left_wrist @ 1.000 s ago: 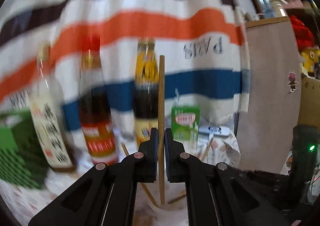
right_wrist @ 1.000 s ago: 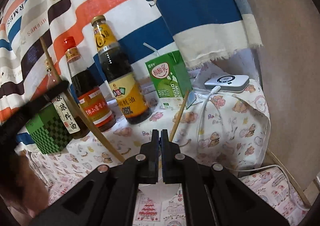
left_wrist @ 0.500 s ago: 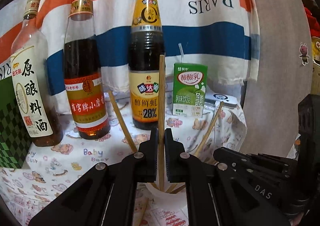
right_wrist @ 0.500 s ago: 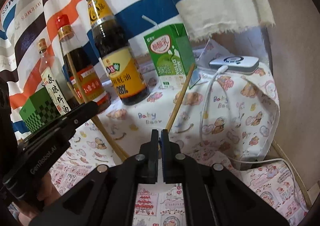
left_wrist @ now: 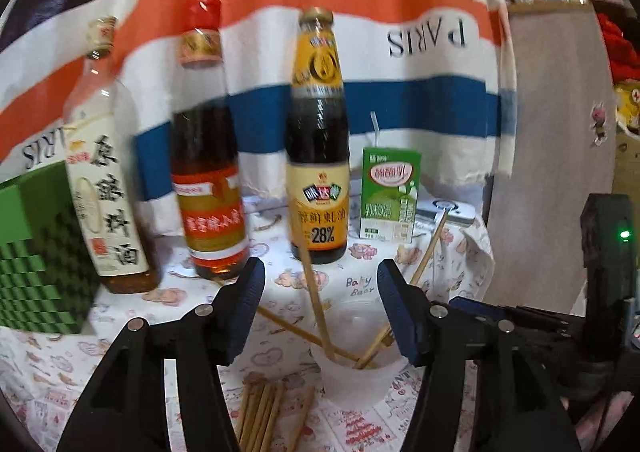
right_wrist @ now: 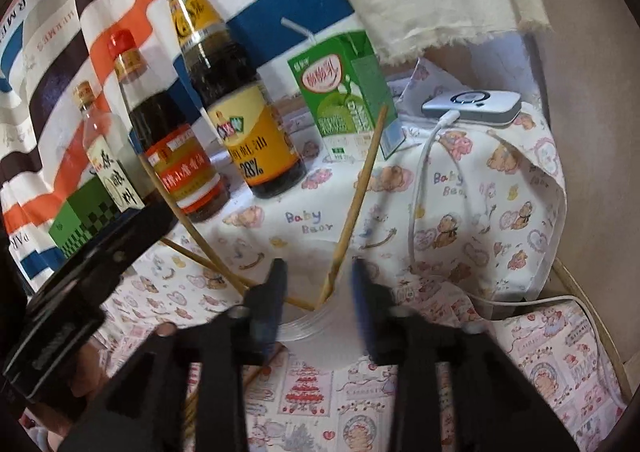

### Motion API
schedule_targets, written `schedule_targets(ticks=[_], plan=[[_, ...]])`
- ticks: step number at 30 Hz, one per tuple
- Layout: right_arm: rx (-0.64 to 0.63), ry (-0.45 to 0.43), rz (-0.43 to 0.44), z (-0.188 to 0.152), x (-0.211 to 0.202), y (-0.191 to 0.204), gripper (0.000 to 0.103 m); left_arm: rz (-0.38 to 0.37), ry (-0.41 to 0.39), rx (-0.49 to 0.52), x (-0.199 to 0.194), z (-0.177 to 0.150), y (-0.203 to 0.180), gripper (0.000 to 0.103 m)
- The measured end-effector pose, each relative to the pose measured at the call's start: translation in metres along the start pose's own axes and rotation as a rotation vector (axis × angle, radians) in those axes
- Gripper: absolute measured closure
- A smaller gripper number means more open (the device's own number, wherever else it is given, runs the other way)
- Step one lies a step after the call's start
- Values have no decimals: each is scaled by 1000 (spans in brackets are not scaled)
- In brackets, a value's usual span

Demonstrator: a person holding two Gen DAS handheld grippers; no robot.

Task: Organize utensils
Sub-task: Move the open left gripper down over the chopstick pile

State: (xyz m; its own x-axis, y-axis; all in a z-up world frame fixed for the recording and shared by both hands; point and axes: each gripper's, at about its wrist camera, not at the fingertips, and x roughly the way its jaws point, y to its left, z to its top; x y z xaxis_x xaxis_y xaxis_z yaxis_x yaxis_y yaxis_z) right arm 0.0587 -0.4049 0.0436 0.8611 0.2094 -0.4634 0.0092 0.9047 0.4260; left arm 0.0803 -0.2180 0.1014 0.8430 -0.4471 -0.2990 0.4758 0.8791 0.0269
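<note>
Left wrist view: clear cup (left_wrist: 356,376) holds leaning chopsticks (left_wrist: 318,306); left gripper (left_wrist: 320,312) and right gripper (right_wrist: 316,308) spread wide

My left camera looks forward from just behind my left claw (left_wrist: 320,308), low and close over the table, facing the striped cloth (left_wrist: 360,100) straight ahead. My right camera sits behind my right claw (right_wrist: 316,300), a little higher, tilted down and turned leftward, so my left claw's arm shows at its left edge. Both views share the clear cup (left_wrist: 352,376) just beyond my fingertips, the three bottles (right_wrist: 236,100) further ahead, and the green carton (left_wrist: 390,194).
</note>
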Motion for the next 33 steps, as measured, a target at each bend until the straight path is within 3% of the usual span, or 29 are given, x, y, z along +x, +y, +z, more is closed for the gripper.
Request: schedule_targets(ticks=[2,10,14,16,20,26,29,33], plan=[[0,-11,-1,2,-7,4,57,18,-24,-5,-16,2,7,38],[-51,-17,54,-4,-27,34,46,172,-60,17,-78,-11,37,19],[-92,7,79,-16,-24,51,40,282,-82,-61,-105,-36,64,3],[-118,13,70,-22,-22,57,38,299,-71,-99,-112,-51,78,3],[-172,23,41,-36,-11,66,22,360,-30,-111,-115,-75,91,3],[-213,52,7,-51,3,71,14,379,10,-97,-101,-97,103,2],[-250,49,-26,-56,9,72,7,364,57,-135,-91,-107,115,2],[-235,82,-49,-60,19,67,6,328,132,-232,-78,-117,133,2]])
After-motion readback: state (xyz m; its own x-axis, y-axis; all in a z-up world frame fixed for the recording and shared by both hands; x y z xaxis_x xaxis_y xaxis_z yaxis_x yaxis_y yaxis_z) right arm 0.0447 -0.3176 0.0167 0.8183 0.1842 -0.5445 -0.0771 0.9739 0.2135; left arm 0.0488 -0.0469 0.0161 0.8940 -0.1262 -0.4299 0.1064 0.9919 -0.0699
